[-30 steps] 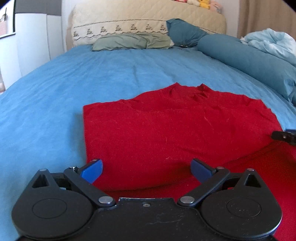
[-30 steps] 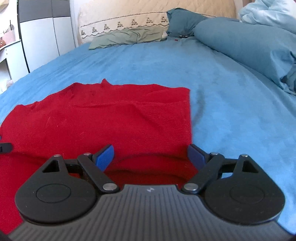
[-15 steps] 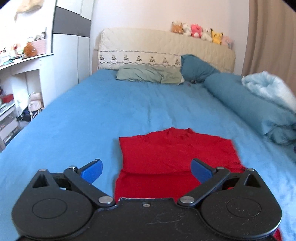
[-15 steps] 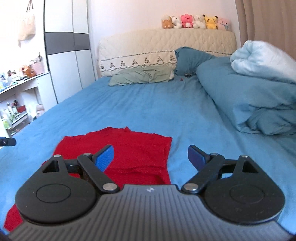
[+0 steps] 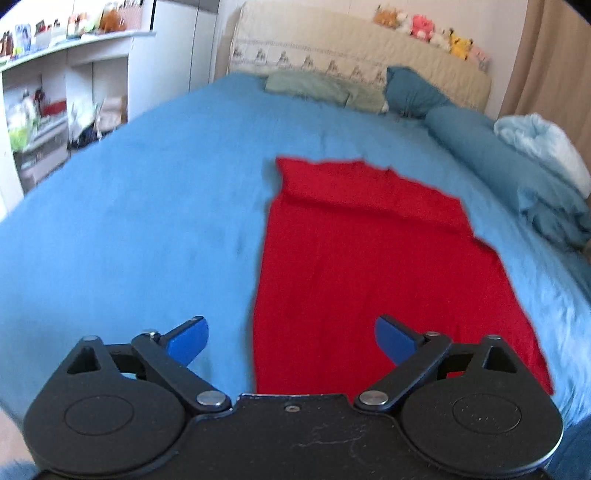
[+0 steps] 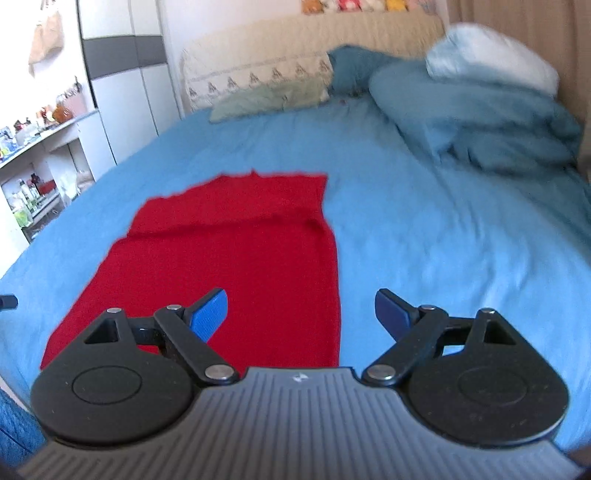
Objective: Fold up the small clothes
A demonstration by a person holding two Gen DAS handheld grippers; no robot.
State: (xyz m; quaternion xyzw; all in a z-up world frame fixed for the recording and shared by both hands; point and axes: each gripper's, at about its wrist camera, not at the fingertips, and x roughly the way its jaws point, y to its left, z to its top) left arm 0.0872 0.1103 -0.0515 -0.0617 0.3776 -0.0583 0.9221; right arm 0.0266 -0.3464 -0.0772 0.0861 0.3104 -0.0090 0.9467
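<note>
The red garment (image 5: 376, 266) lies flat on the blue bedsheet (image 5: 140, 221), a long rectangle with one fold line across its far part, where the upper section lies doubled over the rest. Half a second ago it appeared smaller and farther off in both wrist views; now it fills more of each picture, and both views are tilted and blurred. The left gripper (image 5: 291, 338) hovers above the garment's near left edge, its jaws spread wide with nothing between them, the left finger over bare sheet and the right one over red cloth. The right gripper (image 6: 301, 314) hangs over the near right edge, equally wide open and empty, as it was in the earlier frames. Beyond the garment sit a green pillow (image 5: 314, 86), a rolled teal duvet (image 6: 476, 125) and a row of plush toys (image 5: 432, 31) on the headboard.
</note>
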